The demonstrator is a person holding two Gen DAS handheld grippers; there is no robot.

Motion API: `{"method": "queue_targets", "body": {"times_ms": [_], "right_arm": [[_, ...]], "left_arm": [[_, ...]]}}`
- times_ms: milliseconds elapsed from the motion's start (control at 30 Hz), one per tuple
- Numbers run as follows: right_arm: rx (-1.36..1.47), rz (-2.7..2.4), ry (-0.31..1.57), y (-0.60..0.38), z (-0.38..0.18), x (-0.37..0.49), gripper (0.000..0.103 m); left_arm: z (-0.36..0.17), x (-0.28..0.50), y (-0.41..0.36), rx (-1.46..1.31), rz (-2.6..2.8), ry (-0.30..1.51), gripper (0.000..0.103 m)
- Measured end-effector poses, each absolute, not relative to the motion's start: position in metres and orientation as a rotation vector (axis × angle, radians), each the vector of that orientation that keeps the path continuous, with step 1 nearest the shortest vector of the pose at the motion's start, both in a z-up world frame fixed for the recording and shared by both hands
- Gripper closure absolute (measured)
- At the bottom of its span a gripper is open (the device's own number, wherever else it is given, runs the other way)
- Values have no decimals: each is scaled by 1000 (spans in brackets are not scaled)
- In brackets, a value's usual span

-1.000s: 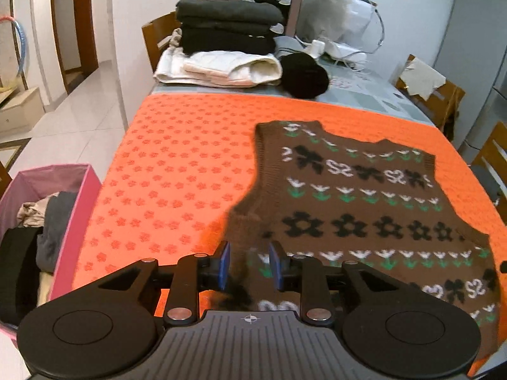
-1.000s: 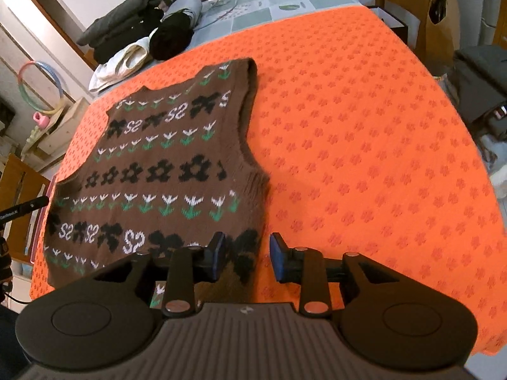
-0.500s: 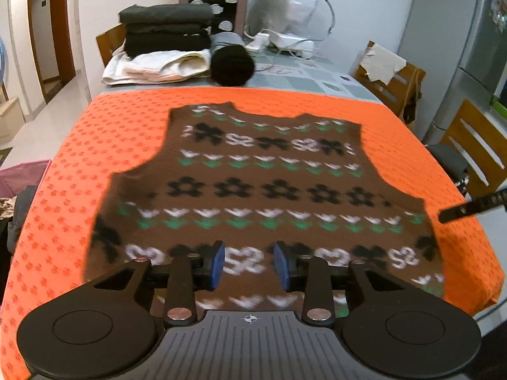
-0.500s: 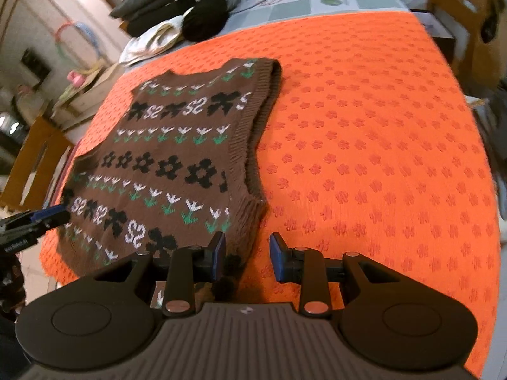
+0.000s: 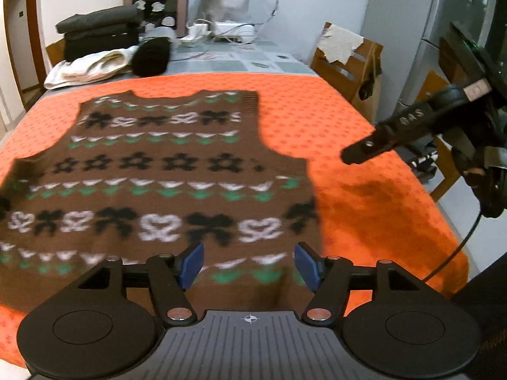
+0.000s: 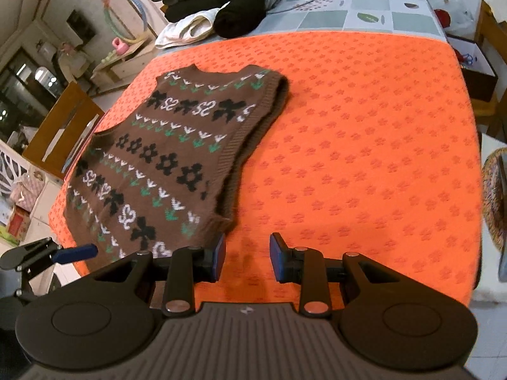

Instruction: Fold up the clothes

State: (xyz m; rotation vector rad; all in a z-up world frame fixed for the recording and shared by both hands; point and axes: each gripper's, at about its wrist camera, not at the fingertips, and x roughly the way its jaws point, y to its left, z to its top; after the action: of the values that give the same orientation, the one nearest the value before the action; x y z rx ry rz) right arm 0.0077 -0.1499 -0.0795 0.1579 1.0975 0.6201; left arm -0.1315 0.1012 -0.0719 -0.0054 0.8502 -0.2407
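A brown knitted vest (image 5: 158, 177) with black flowers and white and green motifs lies flat on the orange cloth (image 5: 364, 171), neck away from me. It also shows in the right wrist view (image 6: 177, 161). My left gripper (image 5: 248, 264) is open and empty above the vest's hem near its right corner. My right gripper (image 6: 247, 258) is open and empty over bare orange cloth (image 6: 364, 145), just right of the vest's lower corner. The right gripper's body shows at the right edge of the left wrist view (image 5: 412, 126). A left fingertip (image 6: 76, 251) shows at lower left in the right wrist view.
A stack of folded clothes (image 5: 95, 44) and a black bundle (image 5: 150, 55) lie at the table's far end, seen too in the right wrist view (image 6: 202, 3). Wooden chairs (image 5: 348, 66) stand along the right side, another at the left (image 6: 60, 126).
Both grippers opened wider. The left gripper swung right from the vest's left corner to its right hem. The right gripper drew off the vest's corner onto bare cloth.
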Motion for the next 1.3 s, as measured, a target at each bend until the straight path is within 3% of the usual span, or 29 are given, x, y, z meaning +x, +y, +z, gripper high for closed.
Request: {"method": "queue_targets", "body": {"times_ms": [467, 500, 567, 600, 667, 700, 1100, 1133, 1167, 1233, 1300], "right_arm": [[182, 594, 1039, -167, -74, 57, 62], [185, 596, 1035, -165, -73, 64, 62], [190, 601, 1028, -158, -74, 79, 60], [190, 602, 1024, -154, -75, 87, 58], [190, 605, 1018, -146, -77, 103, 55], [191, 605, 1019, -141, -79, 112, 55], [247, 574, 1069, -76, -110, 200, 54], [247, 576, 1076, -72, -112, 203, 58], [245, 586, 1083, -68, -113, 206, 75], [234, 595, 1077, -62, -111, 207, 90], [264, 606, 1061, -58, -102, 207, 91]], "left_arm": [[-103, -113, 24, 182, -156, 852, 37], [-106, -113, 23, 187, -147, 858, 39], [-105, -114, 26, 176, -125, 859, 57], [-103, -115, 29, 161, -114, 854, 61], [-99, -116, 34, 132, -91, 845, 82], [-96, -117, 37, 118, -79, 840, 85], [-73, -120, 71, -35, 21, 807, 90], [-72, -120, 74, -47, 25, 805, 90], [-71, -121, 78, -64, 27, 801, 91], [-69, -121, 87, -99, 41, 794, 91], [-66, -122, 97, -130, 61, 785, 91]]}}
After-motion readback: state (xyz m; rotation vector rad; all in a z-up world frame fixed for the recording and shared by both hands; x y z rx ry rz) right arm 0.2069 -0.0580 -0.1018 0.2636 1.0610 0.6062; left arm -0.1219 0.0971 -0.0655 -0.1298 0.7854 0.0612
